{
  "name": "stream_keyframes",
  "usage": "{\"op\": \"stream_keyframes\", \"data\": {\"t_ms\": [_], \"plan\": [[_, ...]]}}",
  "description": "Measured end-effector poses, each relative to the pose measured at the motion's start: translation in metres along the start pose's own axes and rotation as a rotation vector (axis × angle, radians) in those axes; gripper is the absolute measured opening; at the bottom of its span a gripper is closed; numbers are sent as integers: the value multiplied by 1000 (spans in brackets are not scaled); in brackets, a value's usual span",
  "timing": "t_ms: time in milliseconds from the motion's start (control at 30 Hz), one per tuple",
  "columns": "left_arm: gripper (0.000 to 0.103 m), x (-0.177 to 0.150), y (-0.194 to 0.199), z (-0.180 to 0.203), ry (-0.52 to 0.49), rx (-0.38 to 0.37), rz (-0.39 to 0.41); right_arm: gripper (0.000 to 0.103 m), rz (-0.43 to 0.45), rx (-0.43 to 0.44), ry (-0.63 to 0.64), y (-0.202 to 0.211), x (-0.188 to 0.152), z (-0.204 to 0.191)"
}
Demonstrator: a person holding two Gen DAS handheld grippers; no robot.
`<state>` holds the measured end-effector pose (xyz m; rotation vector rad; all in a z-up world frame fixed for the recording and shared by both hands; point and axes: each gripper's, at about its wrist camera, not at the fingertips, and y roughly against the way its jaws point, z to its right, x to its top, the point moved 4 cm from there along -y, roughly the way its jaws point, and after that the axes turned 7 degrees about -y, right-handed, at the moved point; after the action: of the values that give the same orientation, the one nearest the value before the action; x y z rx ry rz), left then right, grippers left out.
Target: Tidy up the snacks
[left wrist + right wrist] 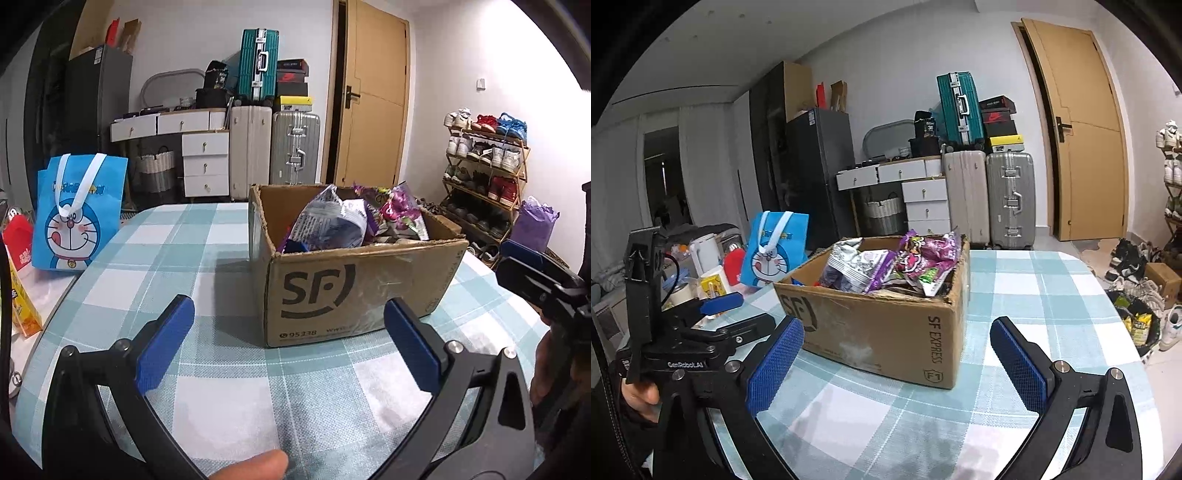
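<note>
An open cardboard SF box point(354, 291) point(882, 332) stands on the checked tablecloth and holds several snack bags. A silvery purple bag point(328, 221) point(849, 269) and a bright purple bag point(399, 210) point(931, 251) stick up out of it. My left gripper point(290, 325) is open in front of the box, low over the cloth, with nothing between its blue pads. My right gripper point(897, 354) is open too, at the box's near right corner, empty. The right gripper's side point(535, 273) shows at the left view's right edge; the left gripper point(701, 317) shows in the right view.
A blue cartoon tote bag point(77, 218) point(775, 254) stands left of the table point(229, 398), with a red item point(16, 236), a yellow carton point(22, 314) and a white kettle point(703, 251) nearby. Suitcases point(291, 147), drawers and a shoe rack point(484, 177) line the room behind.
</note>
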<state>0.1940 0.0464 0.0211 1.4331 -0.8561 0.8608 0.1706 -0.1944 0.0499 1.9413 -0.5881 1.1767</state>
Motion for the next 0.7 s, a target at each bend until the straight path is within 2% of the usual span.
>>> {"op": "stream_keyframes", "data": {"t_ms": [133, 700], "plan": [[102, 1, 1, 2, -11, 0, 11, 103, 28, -11, 7, 2, -2, 1], [102, -1, -2, -3, 20, -16, 9, 103, 46, -30, 64, 6, -7, -8]]}}
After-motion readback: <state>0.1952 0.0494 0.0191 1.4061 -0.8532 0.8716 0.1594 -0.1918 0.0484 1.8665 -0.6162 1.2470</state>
